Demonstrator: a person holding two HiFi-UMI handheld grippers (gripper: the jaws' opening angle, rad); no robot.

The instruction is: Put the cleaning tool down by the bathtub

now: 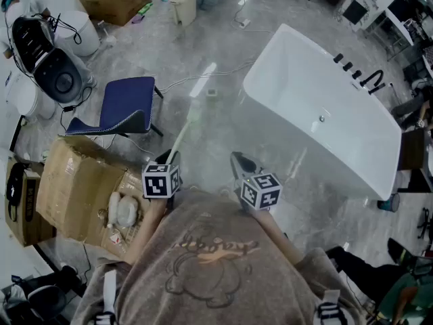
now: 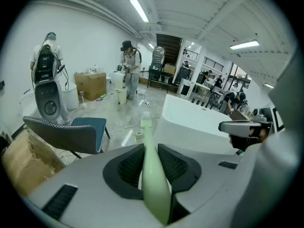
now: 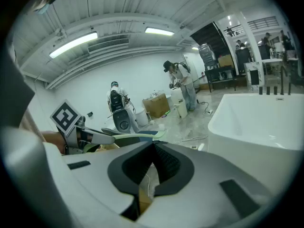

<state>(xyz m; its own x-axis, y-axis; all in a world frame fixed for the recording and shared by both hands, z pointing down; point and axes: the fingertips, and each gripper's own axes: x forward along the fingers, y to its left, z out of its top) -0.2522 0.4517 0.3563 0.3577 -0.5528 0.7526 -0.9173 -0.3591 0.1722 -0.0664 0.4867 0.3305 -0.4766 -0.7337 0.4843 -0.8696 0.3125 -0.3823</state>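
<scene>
The cleaning tool is a long pale green brush (image 1: 184, 131). Its handle (image 2: 151, 160) runs out between the pads of my left gripper (image 2: 148, 148), which is shut on it. The bristle head (image 2: 146, 115) points forward over the grey floor, level with the bathtub's near end. The white bathtub (image 1: 318, 107) stands to the right of the brush, also seen in the left gripper view (image 2: 190, 122). My right gripper (image 1: 240, 161) hovers beside the left one, shut with nothing between its jaws (image 3: 153, 148). The right gripper view shows the left gripper (image 3: 83, 137) holding the brush (image 3: 142, 136).
A blue chair (image 1: 125, 103) and an opened cardboard box (image 1: 81, 188) stand at the left. A black machine (image 1: 47, 59) is at the far left. A cable and a small white block (image 1: 212, 92) lie on the floor ahead. Two people (image 2: 129, 68) stand far back.
</scene>
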